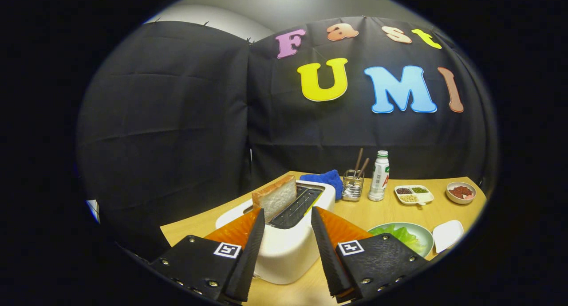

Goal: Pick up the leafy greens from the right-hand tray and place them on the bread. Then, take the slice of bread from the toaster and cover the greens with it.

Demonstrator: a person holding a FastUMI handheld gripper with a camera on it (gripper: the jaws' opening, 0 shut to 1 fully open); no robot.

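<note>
I am holding my claw wide apart and gripping nothing, its 2 fingers straddling the glossy white plastic toaster just ahead, with the square slice of pale crusted bread standing in the slot beyond the left finger. I am judging that closing off-centre could catch the toaster wall or crush the soft slice. The crinkled green leafy greens are lying in the pale green round tray on the wooden table, beside the right finger.
</note>
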